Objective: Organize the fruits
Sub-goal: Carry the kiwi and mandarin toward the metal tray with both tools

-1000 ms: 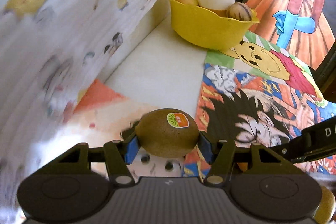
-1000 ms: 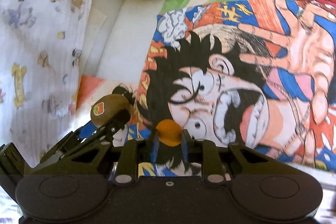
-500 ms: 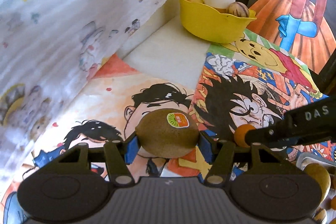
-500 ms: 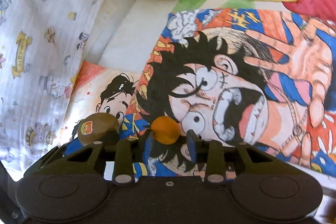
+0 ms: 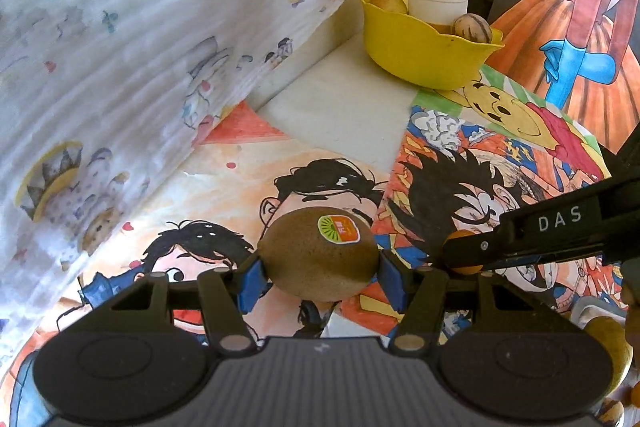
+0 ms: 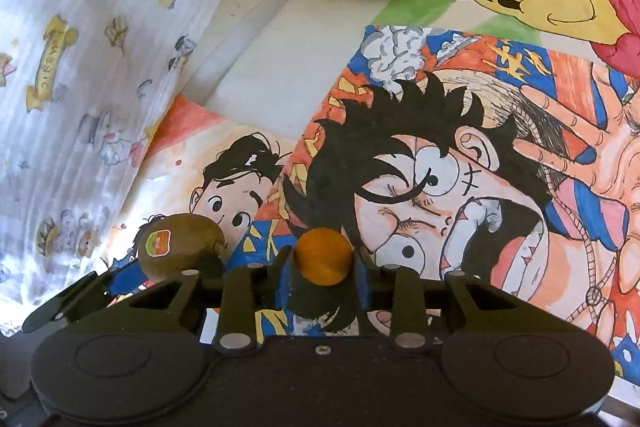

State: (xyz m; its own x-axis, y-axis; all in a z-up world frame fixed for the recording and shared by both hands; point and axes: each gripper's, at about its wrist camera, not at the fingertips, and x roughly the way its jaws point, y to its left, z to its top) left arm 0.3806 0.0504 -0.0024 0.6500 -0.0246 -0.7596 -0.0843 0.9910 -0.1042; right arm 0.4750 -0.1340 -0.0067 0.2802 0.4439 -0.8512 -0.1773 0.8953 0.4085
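We see the left hand-held gripper (image 5: 320,273) clamping a fuzzy brown oval kiwi (image 5: 318,253) (sticker up), long axis across its blue pads; the right hand-held gripper (image 6: 323,277), jaws just closing, pinches a small round orange fruit (image 6: 323,255) above the picture-covered counter (image 6: 280,59).

Your left black plastic two-finger gripper (image 5: 320,281) has blue pads, silver pivot screws and a ribbed grey housing. Your right black plastic gripper (image 6: 322,277) matches, with white "DAS" lettering on its side.
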